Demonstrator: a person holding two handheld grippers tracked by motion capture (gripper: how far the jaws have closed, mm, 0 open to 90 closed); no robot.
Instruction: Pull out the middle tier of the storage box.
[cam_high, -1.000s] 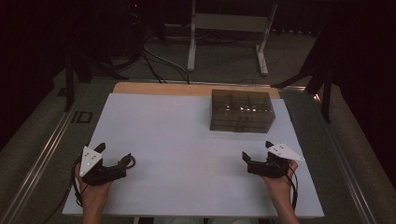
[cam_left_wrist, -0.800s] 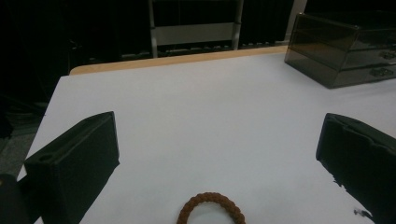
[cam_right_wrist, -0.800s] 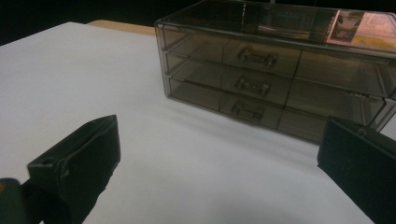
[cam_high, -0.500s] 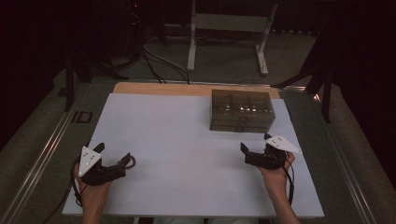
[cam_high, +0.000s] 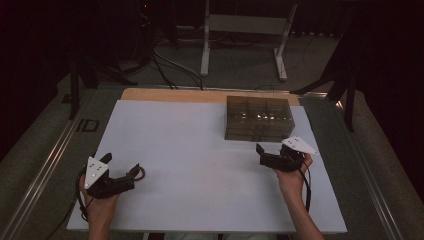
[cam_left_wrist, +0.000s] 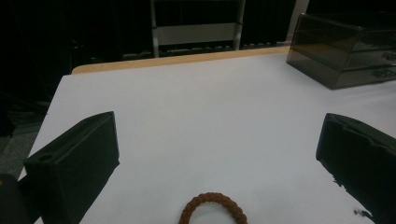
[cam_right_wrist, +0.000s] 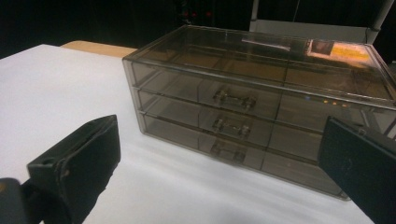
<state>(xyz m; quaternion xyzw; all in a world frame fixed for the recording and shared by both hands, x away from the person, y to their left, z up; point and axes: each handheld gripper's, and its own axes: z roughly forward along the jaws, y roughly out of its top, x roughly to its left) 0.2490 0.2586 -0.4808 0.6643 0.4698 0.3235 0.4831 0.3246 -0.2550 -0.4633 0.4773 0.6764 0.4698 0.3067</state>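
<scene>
Since earlier, right gripper (cam_high: 263, 154) moved toward the drawer box (cam_high: 258, 118); both grippers' fingers gape empty. Bracelet (cam_left_wrist: 212, 210) lies between left gripper (cam_high: 134, 171) fingers: lower squarely, then close gently.

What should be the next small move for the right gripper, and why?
Probably ease the right gripper forward to a drawer handle. Its jaws stand open and face the smoky drawer box, all drawers look closed, and a gap remains between them.
</scene>
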